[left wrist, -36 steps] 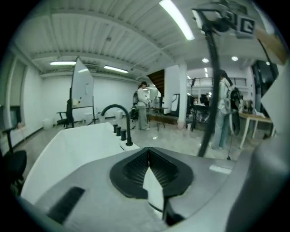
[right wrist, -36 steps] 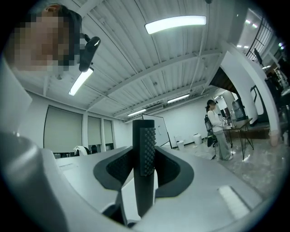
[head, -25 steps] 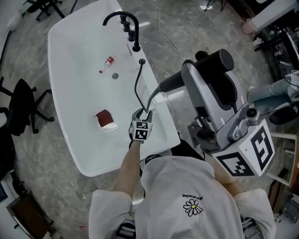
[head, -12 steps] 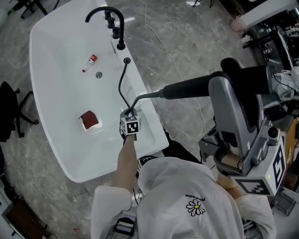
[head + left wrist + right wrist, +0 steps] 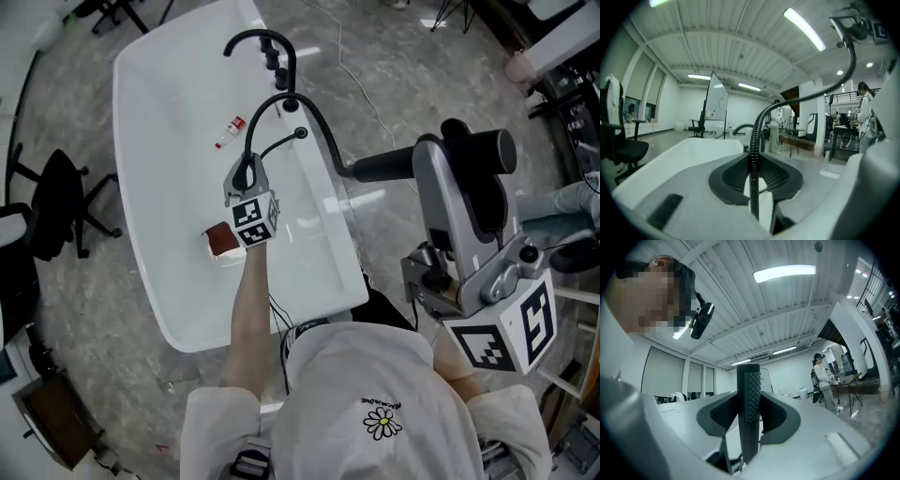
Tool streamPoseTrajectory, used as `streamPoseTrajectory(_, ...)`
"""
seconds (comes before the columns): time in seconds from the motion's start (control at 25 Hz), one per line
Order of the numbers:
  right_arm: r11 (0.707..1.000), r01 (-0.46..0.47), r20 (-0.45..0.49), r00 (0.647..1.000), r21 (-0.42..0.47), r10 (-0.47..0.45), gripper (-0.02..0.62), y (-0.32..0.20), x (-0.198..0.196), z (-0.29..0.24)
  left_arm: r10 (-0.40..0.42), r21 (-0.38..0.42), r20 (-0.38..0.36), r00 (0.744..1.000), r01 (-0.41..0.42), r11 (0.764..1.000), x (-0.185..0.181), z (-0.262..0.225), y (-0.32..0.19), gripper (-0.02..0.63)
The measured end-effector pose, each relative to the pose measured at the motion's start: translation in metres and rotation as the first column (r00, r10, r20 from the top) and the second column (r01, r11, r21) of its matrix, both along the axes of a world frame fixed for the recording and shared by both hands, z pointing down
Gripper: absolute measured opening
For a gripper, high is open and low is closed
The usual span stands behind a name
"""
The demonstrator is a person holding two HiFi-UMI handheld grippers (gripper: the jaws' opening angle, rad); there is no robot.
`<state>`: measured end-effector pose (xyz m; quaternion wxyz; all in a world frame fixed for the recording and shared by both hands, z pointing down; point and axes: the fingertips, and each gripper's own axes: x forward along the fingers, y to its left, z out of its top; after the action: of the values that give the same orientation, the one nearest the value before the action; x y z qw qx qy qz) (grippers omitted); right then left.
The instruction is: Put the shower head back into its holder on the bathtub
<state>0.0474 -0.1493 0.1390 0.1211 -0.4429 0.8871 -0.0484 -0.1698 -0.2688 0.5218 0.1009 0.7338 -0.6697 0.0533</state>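
1 white bathtub (image 5: 159,281) fills the frame's left. My right tongs (image 5: 441,159) pinch the shower head (image 5: 380,169) at center right, handle level and pointing left. My left tongs (image 5: 246,173), just closed, clamp the hose (image 5: 314,117). I judge the holder (image 5: 300,133) lies up-left of the head, nearer my left tongs.
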Motion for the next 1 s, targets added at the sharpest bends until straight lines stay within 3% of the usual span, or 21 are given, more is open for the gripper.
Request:
streamPoseTrajectory(0.08,1.000,-0.015,0.001,1.000,-0.006,0.015,0.140,-0.003,0.001,0.004,0.006,0.111,0.052,0.999,-0.011,0.994,-0.004,-0.059,-0.012,0.063)
streamPoseTrajectory(0.16,1.000,-0.026,0.011,1.000,-0.018,0.026,0.140,-0.006,0.004,0.009,0.014,0.230,0.097,0.995,-0.036,0.972,-0.003,-0.120,-0.019,0.063)
streamPoseTrajectory(0.28,0.999,-0.032,0.051,0.998,-0.038,0.034,0.140,-0.012,0.009,0.014,0.037,0.395,0.122,0.992,-0.083,0.915,0.004,-0.207,-0.027,0.063)
streamPoseTrajectory(0.44,0.999,-0.041,0.089,0.995,-0.025,0.043,0.140,-0.024,0.014,0.009,0.105,0.548,0.160,0.982,-0.177,0.818,0.030,-0.305,-0.033,0.063)
streamPoseTrajectory(0.72,0.995,-0.091,0.129,0.988,0.045,0.084,0.140,-0.035,0.035,-0.010,0.234,0.681,0.217,0.948,-0.318,0.659,0.101,-0.406,-0.039,0.062)
streamPoseTrajectory(1.0,0.984,-0.153,0.155,0.978,0.086,0.138,0.138,-0.045,0.067,-0.013,0.292,0.717,0.293,0.910,-0.412,0.563,0.158,-0.446,-0.066,0.062)
